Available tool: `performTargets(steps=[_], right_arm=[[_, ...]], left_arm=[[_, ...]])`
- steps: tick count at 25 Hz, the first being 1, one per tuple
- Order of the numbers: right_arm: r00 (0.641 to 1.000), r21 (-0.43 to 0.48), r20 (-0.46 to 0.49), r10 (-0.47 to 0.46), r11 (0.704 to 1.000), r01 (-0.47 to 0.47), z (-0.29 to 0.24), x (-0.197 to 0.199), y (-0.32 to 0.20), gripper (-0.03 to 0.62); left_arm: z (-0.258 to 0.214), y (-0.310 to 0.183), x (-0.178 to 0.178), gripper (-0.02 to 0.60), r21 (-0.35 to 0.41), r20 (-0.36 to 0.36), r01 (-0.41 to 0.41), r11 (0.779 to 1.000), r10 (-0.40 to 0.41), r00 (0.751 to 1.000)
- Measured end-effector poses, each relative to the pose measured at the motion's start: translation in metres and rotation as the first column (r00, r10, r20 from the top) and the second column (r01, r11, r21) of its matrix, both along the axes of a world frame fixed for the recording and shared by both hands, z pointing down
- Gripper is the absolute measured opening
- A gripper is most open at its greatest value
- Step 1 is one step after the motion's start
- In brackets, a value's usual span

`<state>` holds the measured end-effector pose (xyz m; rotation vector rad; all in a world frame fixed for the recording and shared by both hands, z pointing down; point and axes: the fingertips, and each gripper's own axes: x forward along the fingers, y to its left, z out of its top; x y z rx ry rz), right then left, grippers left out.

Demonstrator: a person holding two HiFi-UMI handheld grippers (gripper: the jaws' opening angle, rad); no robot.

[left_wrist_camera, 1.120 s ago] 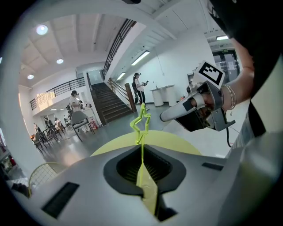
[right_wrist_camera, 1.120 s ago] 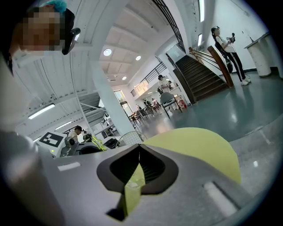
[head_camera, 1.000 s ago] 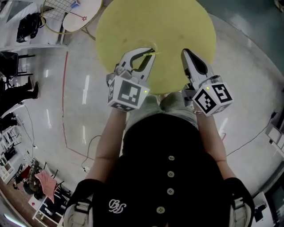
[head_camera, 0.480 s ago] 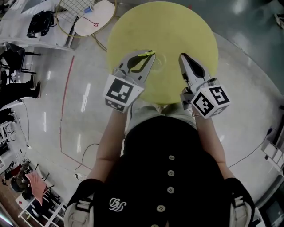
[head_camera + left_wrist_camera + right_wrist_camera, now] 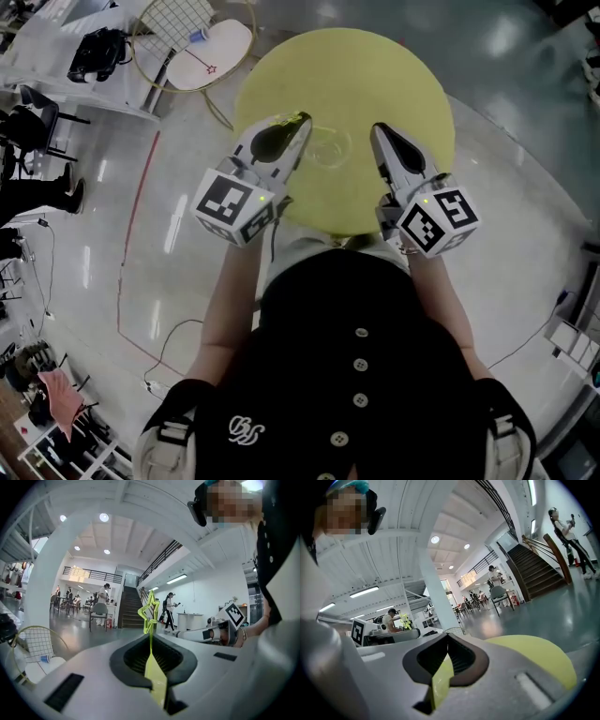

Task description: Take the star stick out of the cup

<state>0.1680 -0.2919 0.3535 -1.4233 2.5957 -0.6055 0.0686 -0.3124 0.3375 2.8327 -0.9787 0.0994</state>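
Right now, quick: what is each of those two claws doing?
Left gripper: closed on the thin yellow-green star stick.
Right gripper: closed, holding nothing.

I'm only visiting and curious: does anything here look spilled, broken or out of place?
Nothing stands out. The cup sits on the table with nothing spilled round it. The left gripper pinches the star stick neatly between its shut jaws.

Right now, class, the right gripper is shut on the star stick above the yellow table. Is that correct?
No. The left gripper, not the right gripper, is shut on the star stick above the yellow table; the left gripper view shows the star standing up from its closed jaws.
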Motion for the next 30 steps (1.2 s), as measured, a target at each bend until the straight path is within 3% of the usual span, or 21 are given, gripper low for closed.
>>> performTargets(steps=[7, 14, 21, 30], right_arm=[[0.999, 0.042, -0.003, -0.049, 0.998, 0.049, -0.015, -0.012, 0.0, 0.002], [0.994, 0.051, -0.009, -0.11, 0.993, 0.111, -0.016, -0.024, 0.017, 0.002], [0.992, 0.05, -0.011, -0.122, 0.991, 0.123, -0.013, -0.025, 0.025, 0.002], [0.989, 0.046, -0.025, -0.145, 0.988, 0.146, -0.006, -0.031, 0.028, 0.002]], left_arm=[[-0.035, 0.008, -0.016, 0.021, 0.019, -0.139, 0.059, 0.998, -0.056, 0.989], [-0.048, 0.02, -0.038, 0.021, 0.003, -0.293, 0.135, 0.991, -0.128, 0.948], [-0.042, 0.033, -0.042, 0.021, -0.026, -0.316, 0.153, 0.988, -0.153, 0.936], [-0.028, 0.037, -0.038, 0.021, -0.063, -0.283, 0.154, 0.986, -0.165, 0.945]])
